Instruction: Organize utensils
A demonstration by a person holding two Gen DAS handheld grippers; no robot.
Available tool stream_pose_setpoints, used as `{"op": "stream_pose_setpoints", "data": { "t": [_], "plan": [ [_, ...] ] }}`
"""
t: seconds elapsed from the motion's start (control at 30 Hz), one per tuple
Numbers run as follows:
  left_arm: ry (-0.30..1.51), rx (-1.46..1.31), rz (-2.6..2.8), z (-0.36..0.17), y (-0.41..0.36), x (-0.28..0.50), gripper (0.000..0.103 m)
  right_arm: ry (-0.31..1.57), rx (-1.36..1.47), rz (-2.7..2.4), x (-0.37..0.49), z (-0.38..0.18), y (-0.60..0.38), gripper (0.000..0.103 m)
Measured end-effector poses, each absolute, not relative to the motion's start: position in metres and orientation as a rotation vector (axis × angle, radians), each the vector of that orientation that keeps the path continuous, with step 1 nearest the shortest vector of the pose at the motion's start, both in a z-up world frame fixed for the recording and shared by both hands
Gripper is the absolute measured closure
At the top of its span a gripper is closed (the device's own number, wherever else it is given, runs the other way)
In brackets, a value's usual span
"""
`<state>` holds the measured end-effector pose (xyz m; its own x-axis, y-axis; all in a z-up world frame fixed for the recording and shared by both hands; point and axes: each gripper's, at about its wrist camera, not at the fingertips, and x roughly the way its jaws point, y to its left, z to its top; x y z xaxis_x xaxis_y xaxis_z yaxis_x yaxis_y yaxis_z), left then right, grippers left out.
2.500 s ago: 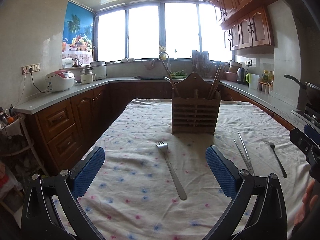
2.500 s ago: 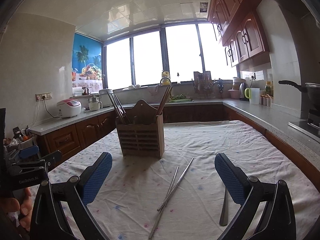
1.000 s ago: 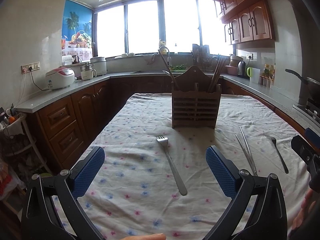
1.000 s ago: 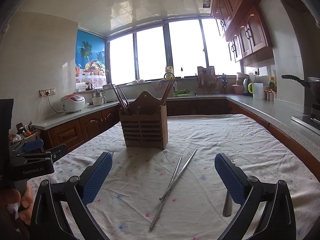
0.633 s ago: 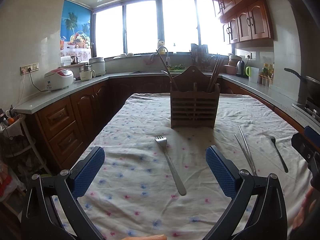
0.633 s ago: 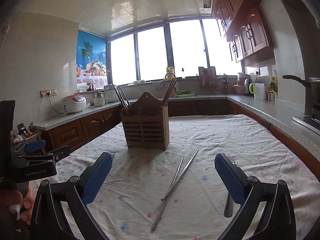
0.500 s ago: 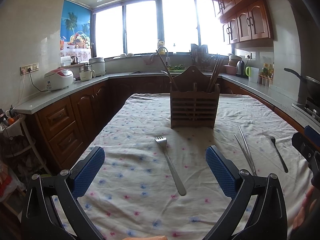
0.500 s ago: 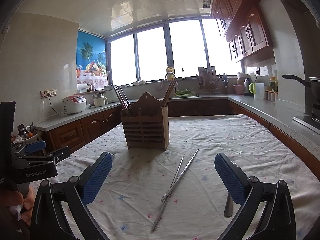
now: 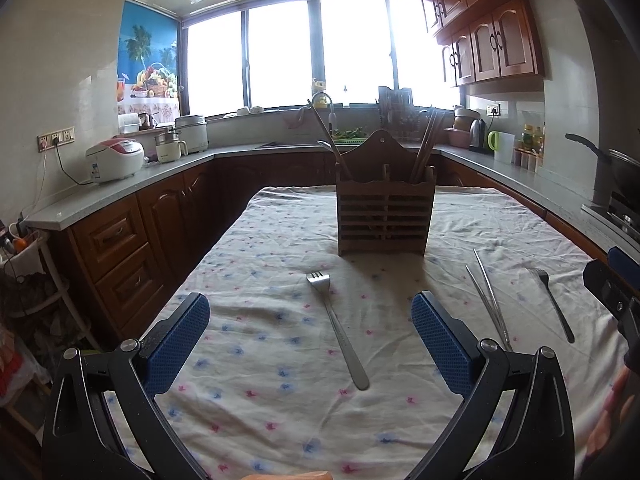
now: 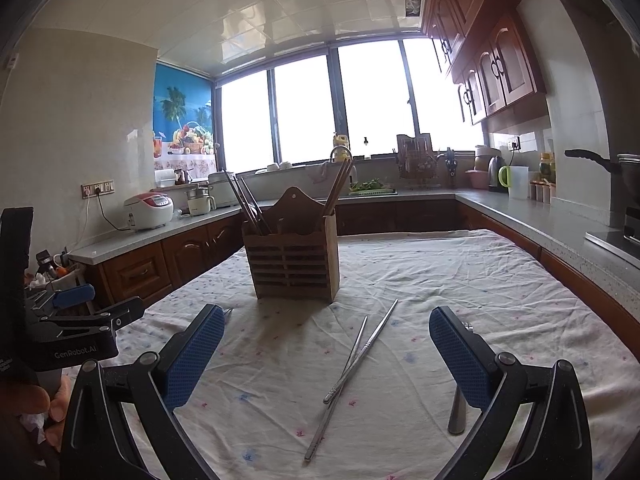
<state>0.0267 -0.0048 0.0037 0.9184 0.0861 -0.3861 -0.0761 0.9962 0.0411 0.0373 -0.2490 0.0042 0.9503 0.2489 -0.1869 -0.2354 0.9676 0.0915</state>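
A wooden utensil holder (image 9: 383, 218) with chopsticks standing in it is on the flowered tablecloth; it also shows in the right wrist view (image 10: 294, 264). A metal fork (image 9: 338, 330) lies in front of it, between the fingers of my open left gripper (image 9: 310, 336). A pair of metal chopsticks (image 9: 490, 298) and a second fork (image 9: 554, 304) lie to the right. In the right wrist view the chopsticks (image 10: 352, 368) lie between the fingers of my open right gripper (image 10: 326, 344), and the second fork's handle (image 10: 456, 410) shows behind the right finger. Both grippers are empty.
The tablecloth (image 9: 260, 276) covers a table ringed by kitchen counters (image 9: 120, 196) with wooden cabinets. A rice cooker (image 9: 114, 159) and pots stand on the left counter, a kettle (image 10: 494, 174) and jug on the right. The left gripper's body (image 10: 68, 340) shows in the right wrist view.
Both grippers have drifted slightly relative to the holder, staying open and empty. The utensils have not moved.
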Motion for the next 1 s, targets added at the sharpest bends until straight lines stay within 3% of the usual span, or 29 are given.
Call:
{"op": "stream_pose_setpoints", "data": {
  "t": [1.0],
  "plan": [
    [0.386,0.027,0.076,0.0053,-0.004,0.0235,0.0,0.183,0.073,0.25,0.0315,0.0096,-0.2458,0.0]
  ]
}}
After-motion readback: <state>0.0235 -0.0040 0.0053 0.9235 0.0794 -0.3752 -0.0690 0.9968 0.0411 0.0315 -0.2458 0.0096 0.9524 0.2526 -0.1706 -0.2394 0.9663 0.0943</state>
